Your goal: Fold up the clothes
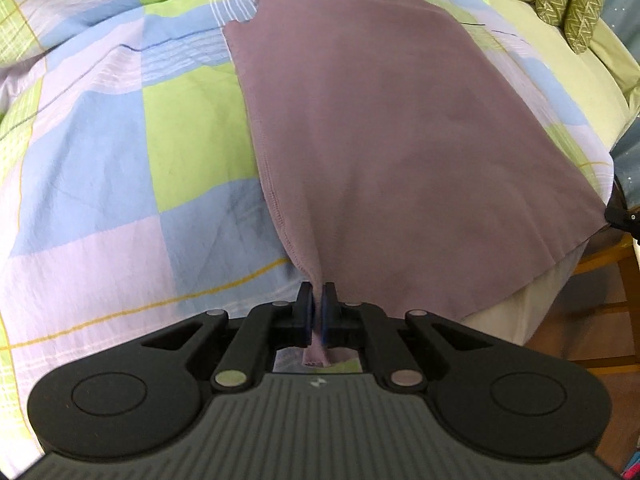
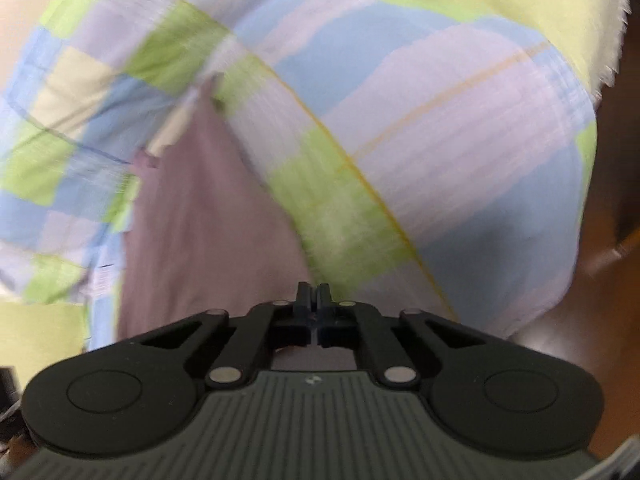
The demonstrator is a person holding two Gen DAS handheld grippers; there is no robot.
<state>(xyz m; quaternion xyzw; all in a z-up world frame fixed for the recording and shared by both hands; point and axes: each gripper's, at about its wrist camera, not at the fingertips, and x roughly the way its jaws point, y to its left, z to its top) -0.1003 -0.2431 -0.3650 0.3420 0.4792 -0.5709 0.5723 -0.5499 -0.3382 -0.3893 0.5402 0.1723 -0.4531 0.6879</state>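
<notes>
A mauve sleeveless top (image 1: 380, 120) lies flat on the bed, neckline at the far end and hem toward me. My left gripper (image 1: 318, 306) is shut on the hem's near left corner. The cloth is pinched between its blue pads (image 1: 308, 316), and a short tail hangs behind them. The right wrist view is blurred. It shows the same top (image 2: 200, 220) to the left, its right edge running down to my right gripper (image 2: 313, 298). That gripper's jaws are pressed together at this edge, with mauve cloth showing under them. A black tool part (image 1: 624, 216) touches the top's far hem corner.
The checked bedcover (image 1: 120, 160) in blue, green and lilac spreads to the left. Green patterned pillows (image 1: 572, 4) lie at the far right on a yellow-green sheet (image 1: 560, 60). The bed's edge (image 1: 532, 308) drops to a wooden floor (image 1: 600, 320) on the right.
</notes>
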